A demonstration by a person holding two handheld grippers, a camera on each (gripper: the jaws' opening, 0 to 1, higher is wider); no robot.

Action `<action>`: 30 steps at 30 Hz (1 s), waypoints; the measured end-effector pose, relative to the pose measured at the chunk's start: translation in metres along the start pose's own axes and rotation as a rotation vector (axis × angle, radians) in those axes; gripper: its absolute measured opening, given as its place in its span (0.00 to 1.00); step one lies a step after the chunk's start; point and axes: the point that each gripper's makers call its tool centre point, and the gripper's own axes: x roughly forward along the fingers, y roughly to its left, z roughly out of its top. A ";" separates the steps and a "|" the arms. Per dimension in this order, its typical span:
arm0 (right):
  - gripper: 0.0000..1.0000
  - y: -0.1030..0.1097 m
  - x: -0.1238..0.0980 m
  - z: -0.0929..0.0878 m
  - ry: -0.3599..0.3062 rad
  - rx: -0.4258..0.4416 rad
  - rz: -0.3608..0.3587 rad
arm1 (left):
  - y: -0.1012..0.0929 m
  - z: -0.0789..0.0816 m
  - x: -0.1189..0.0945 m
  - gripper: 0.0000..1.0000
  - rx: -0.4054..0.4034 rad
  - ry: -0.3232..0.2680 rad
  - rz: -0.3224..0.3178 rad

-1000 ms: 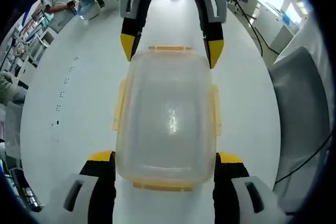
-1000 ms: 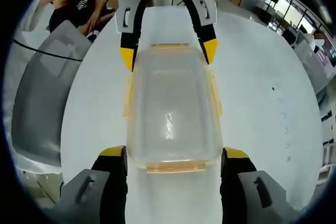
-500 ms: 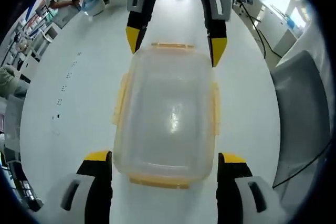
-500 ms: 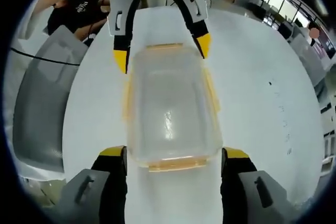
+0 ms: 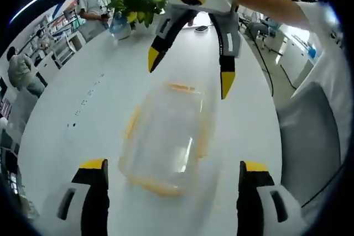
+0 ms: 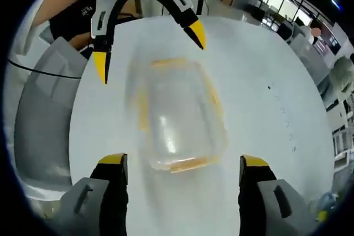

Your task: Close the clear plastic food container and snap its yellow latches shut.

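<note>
Pulled back and lifted away from the clear plastic food container since half a second ago, with the left gripper and the right gripper no longer flanking its ends and both views now tilted. Jaws spread wide on each, holding nothing, yellow tips well clear of the box. Container blurred, lid on, resting flat on the white table between the two facing grippers, yellow latches along its edges, state unreadable.
</note>
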 end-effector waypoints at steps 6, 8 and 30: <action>0.79 0.021 -0.016 0.005 -0.021 0.007 -0.020 | -0.016 -0.007 -0.030 0.99 0.001 -0.038 0.052; 0.78 0.028 -0.020 0.007 -0.030 0.008 -0.036 | -0.020 -0.011 -0.042 0.99 -0.003 -0.059 0.081; 0.77 0.123 -0.043 0.034 -0.159 0.085 -0.127 | -0.078 -0.091 -0.129 0.83 -0.125 -0.266 0.413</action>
